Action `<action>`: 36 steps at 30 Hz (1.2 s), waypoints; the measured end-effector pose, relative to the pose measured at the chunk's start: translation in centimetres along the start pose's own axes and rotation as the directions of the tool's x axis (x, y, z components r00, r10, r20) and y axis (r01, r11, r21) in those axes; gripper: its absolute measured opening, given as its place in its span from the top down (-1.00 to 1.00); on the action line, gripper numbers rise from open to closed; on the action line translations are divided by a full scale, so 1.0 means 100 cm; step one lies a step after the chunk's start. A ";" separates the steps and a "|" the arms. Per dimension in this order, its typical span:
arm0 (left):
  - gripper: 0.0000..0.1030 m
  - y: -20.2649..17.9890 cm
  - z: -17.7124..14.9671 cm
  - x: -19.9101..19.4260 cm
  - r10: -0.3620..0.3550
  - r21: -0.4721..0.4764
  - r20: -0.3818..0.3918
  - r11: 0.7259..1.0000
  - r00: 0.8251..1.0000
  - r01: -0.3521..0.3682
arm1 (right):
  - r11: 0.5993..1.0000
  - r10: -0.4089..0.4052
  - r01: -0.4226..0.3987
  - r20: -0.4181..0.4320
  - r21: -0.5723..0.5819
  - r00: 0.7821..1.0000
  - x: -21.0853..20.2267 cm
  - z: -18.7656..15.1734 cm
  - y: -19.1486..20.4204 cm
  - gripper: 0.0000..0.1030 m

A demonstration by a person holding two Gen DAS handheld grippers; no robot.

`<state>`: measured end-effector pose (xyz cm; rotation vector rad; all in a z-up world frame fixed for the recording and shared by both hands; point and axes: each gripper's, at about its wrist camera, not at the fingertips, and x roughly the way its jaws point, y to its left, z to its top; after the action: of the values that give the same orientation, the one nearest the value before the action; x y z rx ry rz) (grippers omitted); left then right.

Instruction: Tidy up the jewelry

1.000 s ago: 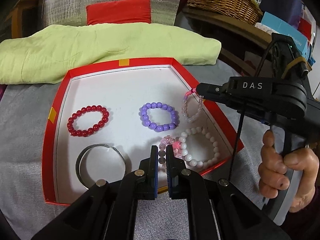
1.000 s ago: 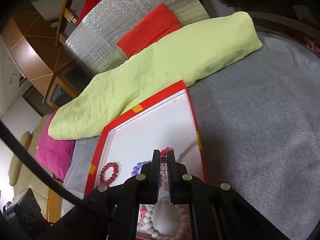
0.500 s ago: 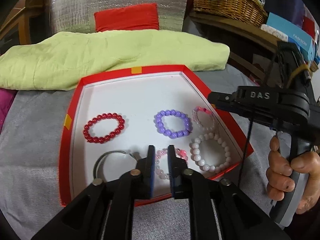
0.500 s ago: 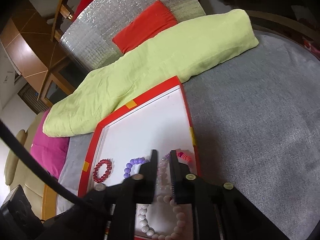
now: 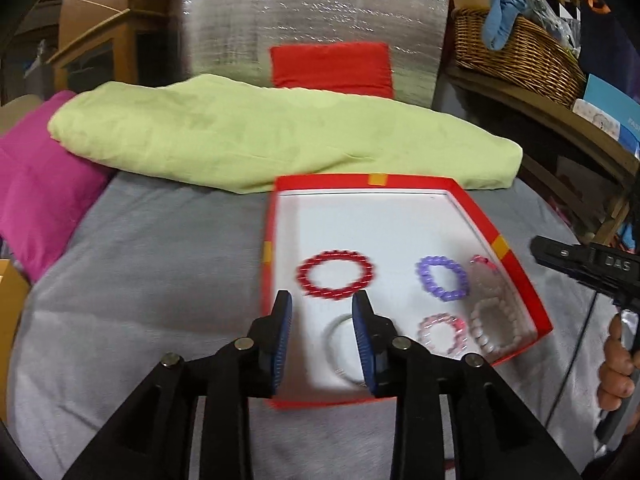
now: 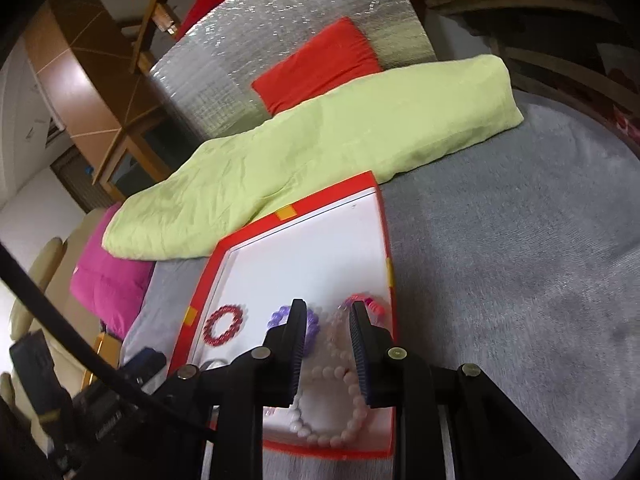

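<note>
A red box (image 5: pixel 516 264) with a white floor lies on grey cloth. In it lie a red bead bracelet (image 5: pixel 336 276), a purple one (image 5: pixel 442 278), a clear pink one (image 5: pixel 486 268), a small pink one (image 5: pixel 442 334), a white bead one (image 5: pixel 494 326) and a silver bangle (image 5: pixel 340 352). My left gripper (image 5: pixel 322 296) hovers over the box's near left part, jaws opening, nothing between them. My right gripper (image 6: pixel 328 306) hangs above the clear pink bracelet (image 6: pixel 340 320) and white bracelet (image 6: pixel 332 408), jaws opening, pads touching neither.
A folded green cloth (image 5: pixel 280 136) lies behind the box, a magenta cushion (image 5: pixel 36 184) at the left. A red cushion (image 5: pixel 332 64) leans on a silver foil panel (image 5: pixel 312 20). A wicker basket (image 5: pixel 516 52) sits on a shelf at the right. A hand (image 5: pixel 616 368) holds the right gripper's handle.
Both grippers went from shut to open. The small pink bracelet and the clear pink one now lie loose in the box. The left gripper pulled back and to the left, the right rose slightly.
</note>
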<state>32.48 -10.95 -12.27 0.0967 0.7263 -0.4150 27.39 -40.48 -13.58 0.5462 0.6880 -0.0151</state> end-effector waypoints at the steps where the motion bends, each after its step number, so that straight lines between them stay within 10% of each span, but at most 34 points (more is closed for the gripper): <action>1: 0.31 0.004 -0.002 -0.004 0.011 0.005 0.003 1.000 1.000 -0.011 | 1.000 0.006 -0.006 -0.002 -0.016 1.000 -0.004 -0.003 0.003 0.51; 8: 0.25 0.011 -0.015 -0.017 0.062 0.043 0.006 0.997 0.998 -0.062 | 0.997 0.028 -0.028 -0.003 -0.076 1.000 -0.021 -0.019 0.022 0.51; 14: -0.20 -0.002 -0.017 -0.030 0.098 0.096 0.052 0.990 0.994 -0.103 | 0.995 0.015 -0.019 -0.035 -0.098 0.999 -0.014 -0.028 0.035 0.49; 36: -0.24 0.008 -0.024 -0.043 0.198 0.091 0.039 0.975 0.979 -0.201 | 0.972 0.051 -0.073 -0.100 -0.225 0.994 -0.015 -0.049 0.069 0.36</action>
<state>28.46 -8.26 -11.24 0.2498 0.6602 -0.2576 24.59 -32.38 -12.54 0.3484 0.7527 0.1475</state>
